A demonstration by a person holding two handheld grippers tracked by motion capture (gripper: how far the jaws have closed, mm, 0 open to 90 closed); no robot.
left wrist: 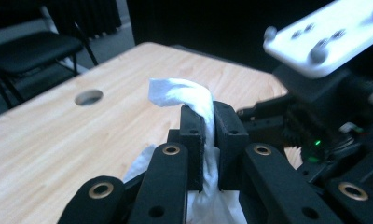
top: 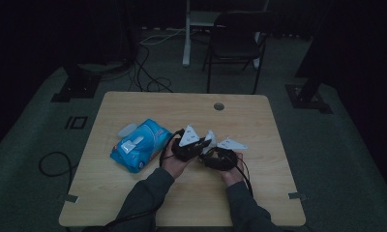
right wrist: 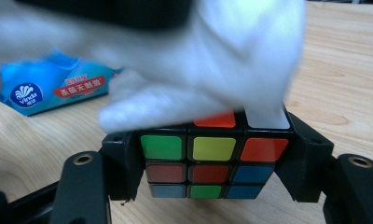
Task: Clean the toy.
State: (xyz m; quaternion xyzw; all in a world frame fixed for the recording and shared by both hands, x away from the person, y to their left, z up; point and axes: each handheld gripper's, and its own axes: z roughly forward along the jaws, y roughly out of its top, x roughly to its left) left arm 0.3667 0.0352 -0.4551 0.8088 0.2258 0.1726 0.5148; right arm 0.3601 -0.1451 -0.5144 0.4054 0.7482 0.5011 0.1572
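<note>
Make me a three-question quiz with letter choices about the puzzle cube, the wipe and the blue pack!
1. Where is the blue pack? A left of the hands, B on the chair, C on the floor.
2. What colour is the cube's front middle square? A white, B yellow, C purple.
3. How is the left hand-held gripper? A wide open, B shut on the wipe, C lying flat.

Key: 1 A, the high view shows it on the table there. 2 B, seen in the right gripper view. 3 B, the wipe is pinched between its jaws.
</note>
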